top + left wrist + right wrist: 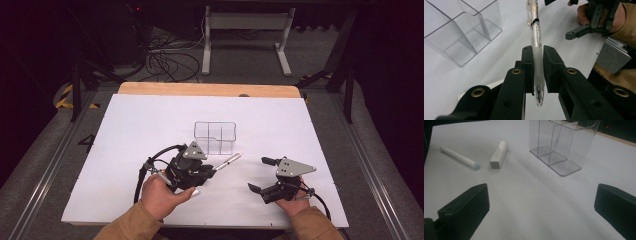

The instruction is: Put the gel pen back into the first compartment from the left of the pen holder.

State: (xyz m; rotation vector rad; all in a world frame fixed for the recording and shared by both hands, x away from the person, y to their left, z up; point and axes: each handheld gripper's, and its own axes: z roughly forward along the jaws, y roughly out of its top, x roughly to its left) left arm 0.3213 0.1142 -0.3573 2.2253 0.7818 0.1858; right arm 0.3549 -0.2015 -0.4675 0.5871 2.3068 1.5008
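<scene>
While the left gripper (538,53) clamps the pen (535,37) mid-barrel, tilt it upright over a compartment of the clear organizer (461,32), probably the nearest. The right gripper (265,175) waits wide open, holding nothing.

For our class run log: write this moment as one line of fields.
left tool: shut on pen | right tool: open, nothing held | organiser: clear, upright | white marker lying

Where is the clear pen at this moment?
The clear pen is clamped between the left tongs, its far end toward the clear organizer; in the high view it is just right of centre.
</scene>
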